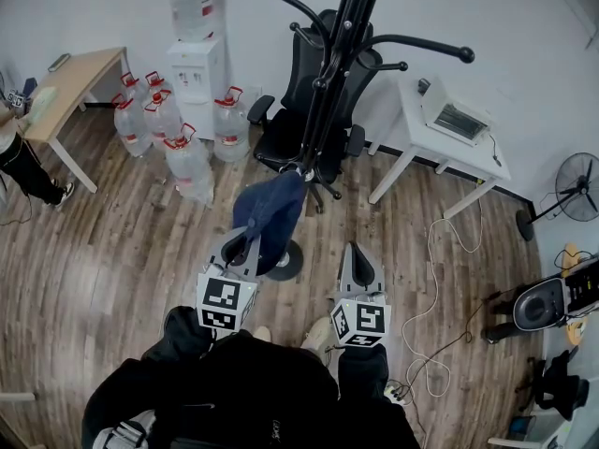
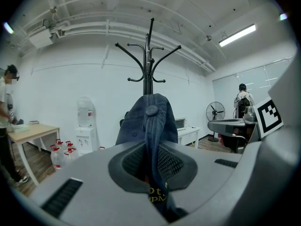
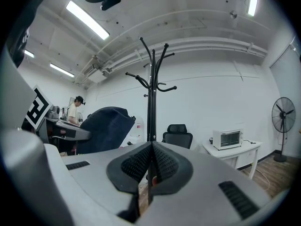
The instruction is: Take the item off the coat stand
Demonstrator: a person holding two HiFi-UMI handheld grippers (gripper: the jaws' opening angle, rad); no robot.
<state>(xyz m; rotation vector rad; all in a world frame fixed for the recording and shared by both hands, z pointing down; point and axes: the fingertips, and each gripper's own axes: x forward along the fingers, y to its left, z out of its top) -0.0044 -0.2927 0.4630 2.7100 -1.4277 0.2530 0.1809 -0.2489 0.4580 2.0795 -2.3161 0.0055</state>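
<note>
A dark blue cap point(image 1: 271, 215) hangs from my left gripper point(image 1: 245, 247), whose jaws are shut on its brim. Seen along the left gripper point(image 2: 151, 171), the cap point(image 2: 149, 121) stands up between the pads, its top button facing the camera. The black coat stand point(image 1: 339, 64) rises just beyond the cap; its pole and bare hooks point(image 2: 148, 55) show behind the cap, which hangs clear of them. My right gripper point(image 1: 360, 267) is level with the left one, shut with nothing in it. In the right gripper view its jaws point(image 3: 150, 166) meet in front of the stand's pole point(image 3: 151, 102), and the cap point(image 3: 104, 128) shows at the left.
A black office chair point(image 1: 298, 110) stands behind the coat stand. Several water bottles point(image 1: 178, 129) and a dispenser point(image 1: 198, 64) are at the left, a white table point(image 1: 449, 152) with a small oven point(image 1: 454, 112) at the right. A cable point(image 1: 440, 288) trails over the wooden floor.
</note>
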